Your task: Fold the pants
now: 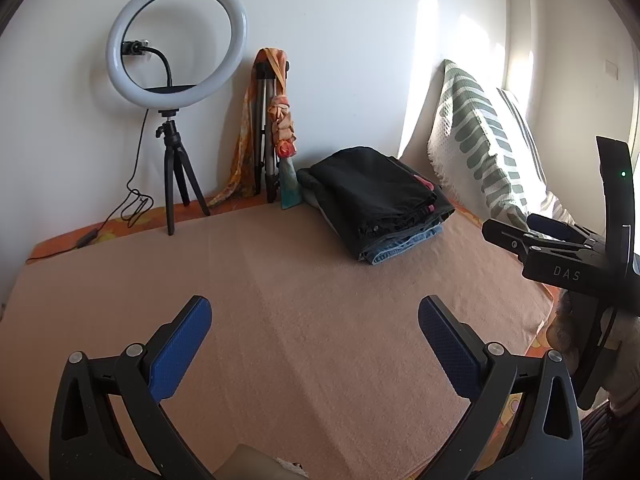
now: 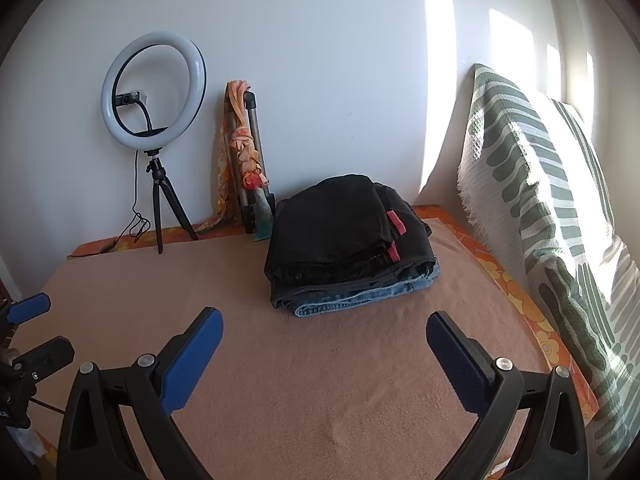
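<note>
Pants [image 2: 352, 244] folded, stacked; claws apart.

Daylight enters from the right, throwing overexposed bars on the white wall [image 2: 320, 80] and glare across the striped pillow [image 2: 560, 220]. The ring light [image 1: 176, 40] looks evenly pale. Soft shadows fall left of the pillow. Both fisheye views bend straight lines and darken to black corners; focus stays fairly sharp.

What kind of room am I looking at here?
Most likely a bedroom at home, set up for filming: a bed under a tan blanket, a green-patterned pillow against the wall, a stack of folded pants, and a ring light on a small tripod.
</note>
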`<state>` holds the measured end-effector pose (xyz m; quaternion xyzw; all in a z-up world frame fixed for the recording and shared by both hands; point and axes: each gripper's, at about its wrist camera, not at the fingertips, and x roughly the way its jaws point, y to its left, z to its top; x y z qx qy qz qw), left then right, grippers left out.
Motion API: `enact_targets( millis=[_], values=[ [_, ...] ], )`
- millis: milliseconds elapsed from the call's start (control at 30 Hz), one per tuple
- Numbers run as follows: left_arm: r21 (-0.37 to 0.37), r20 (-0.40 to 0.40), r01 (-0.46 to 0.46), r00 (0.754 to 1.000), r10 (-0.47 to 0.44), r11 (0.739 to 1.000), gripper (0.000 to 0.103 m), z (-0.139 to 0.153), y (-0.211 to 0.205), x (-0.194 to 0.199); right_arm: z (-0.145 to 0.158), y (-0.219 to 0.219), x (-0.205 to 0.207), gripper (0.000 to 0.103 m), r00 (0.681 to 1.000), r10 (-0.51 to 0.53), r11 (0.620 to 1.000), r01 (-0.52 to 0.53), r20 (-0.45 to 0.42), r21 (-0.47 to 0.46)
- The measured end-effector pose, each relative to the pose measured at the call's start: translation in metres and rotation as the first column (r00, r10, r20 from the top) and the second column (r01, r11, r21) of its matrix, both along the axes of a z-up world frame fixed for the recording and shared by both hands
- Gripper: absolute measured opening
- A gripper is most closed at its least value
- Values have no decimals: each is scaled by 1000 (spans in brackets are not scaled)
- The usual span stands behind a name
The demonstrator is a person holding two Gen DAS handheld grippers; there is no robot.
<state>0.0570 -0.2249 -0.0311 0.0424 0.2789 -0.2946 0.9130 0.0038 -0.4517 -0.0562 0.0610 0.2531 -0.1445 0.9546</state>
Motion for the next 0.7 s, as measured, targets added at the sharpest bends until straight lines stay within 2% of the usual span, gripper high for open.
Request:
enact_targets(
  millis=[700],
  values=[
    [4,-8,1,1000,-1,1000,103,-3,0,1,-3,1,0,103,1000,6,1000,-6,-6,14]
  ],
)
